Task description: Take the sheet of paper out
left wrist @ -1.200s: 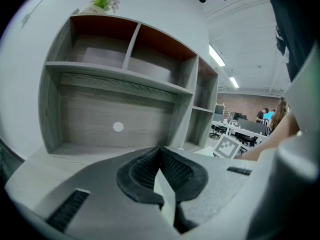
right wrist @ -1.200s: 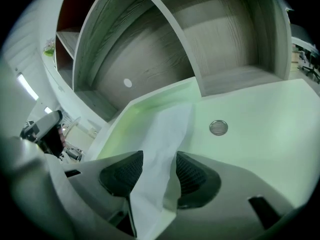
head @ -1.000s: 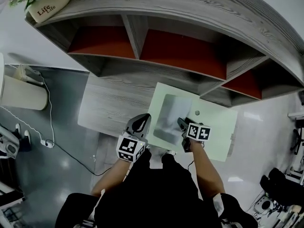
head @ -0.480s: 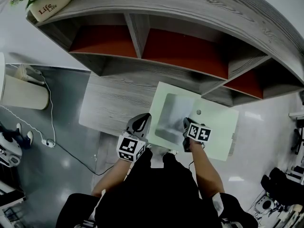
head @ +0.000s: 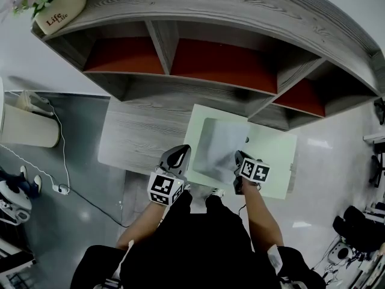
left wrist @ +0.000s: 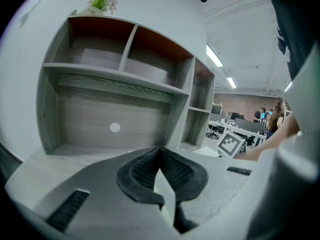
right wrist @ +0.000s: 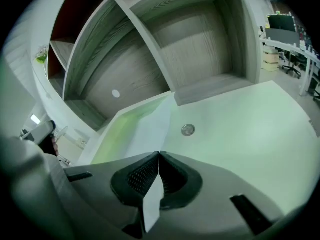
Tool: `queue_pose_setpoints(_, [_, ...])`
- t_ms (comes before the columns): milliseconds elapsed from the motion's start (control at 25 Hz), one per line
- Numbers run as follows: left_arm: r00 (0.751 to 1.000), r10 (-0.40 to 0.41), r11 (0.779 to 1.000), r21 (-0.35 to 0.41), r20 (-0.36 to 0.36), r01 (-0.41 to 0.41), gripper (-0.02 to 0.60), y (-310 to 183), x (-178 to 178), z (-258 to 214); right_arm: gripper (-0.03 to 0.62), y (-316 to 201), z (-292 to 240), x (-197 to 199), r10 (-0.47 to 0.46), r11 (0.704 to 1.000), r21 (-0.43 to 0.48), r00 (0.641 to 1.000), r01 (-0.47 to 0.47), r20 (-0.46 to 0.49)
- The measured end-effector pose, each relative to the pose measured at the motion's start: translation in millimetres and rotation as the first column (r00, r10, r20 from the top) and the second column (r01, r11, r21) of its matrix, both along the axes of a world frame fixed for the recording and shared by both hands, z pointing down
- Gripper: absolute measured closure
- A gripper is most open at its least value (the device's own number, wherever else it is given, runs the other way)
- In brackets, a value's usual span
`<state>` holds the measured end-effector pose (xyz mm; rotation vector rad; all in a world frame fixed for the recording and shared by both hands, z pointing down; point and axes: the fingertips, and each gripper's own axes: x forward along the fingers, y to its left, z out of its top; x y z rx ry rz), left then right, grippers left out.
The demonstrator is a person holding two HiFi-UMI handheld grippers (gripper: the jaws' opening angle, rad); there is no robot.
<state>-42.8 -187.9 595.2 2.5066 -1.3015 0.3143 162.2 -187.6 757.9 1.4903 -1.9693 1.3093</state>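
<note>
A pale green plastic folder (head: 274,155) lies on the desk, with a round snap button (right wrist: 188,129) on it. The grey-white sheet of paper (head: 219,144) rests over the folder's left half. My right gripper (head: 239,159) is at the sheet's near right corner. In the right gripper view, my right gripper (right wrist: 159,155) is shut on the sheet (right wrist: 150,129), which runs away from the jaws. My left gripper (head: 178,155) sits at the folder's near left edge. In the left gripper view, my left gripper (left wrist: 160,150) is shut on a thin pale green edge, apparently the folder's.
A grey wooden shelf unit (head: 228,17) with red-backed compartments stands behind the wooden desk top (head: 141,131). A plant pot (head: 57,11) sits on its top left. A white bin (head: 27,128) and cables are on the floor at left.
My right gripper has shifted slightly right and toward me, and the sheet has come with it, now showing larger over the folder. The left gripper has stayed put.
</note>
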Motion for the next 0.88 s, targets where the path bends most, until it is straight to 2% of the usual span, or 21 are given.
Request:
queue_pose_setpoints(280, [0.999,0.042,0.999,0.012,-0.001,-0.042,0.575,5,19,-6,0.571,9,-20,25,0.061,0.998,0.037,0.998,-0.06,-0.011])
queue_pose_setpoints(520, [0.996,0.086,0.996,0.029,-0.007,-0.086,0.575,5,41,-14,0.571,11,-44,40,0.073,0.993,0.093,0.996,-0.068,-0.057])
queue_pose_setpoints(880, [0.991,0.135,0.99,0.041,-0.018,-0.134,0.575,6,70,-21,0.571,24,-90,60,0.019,0.975,0.222,0.976,0.03,-0.218])
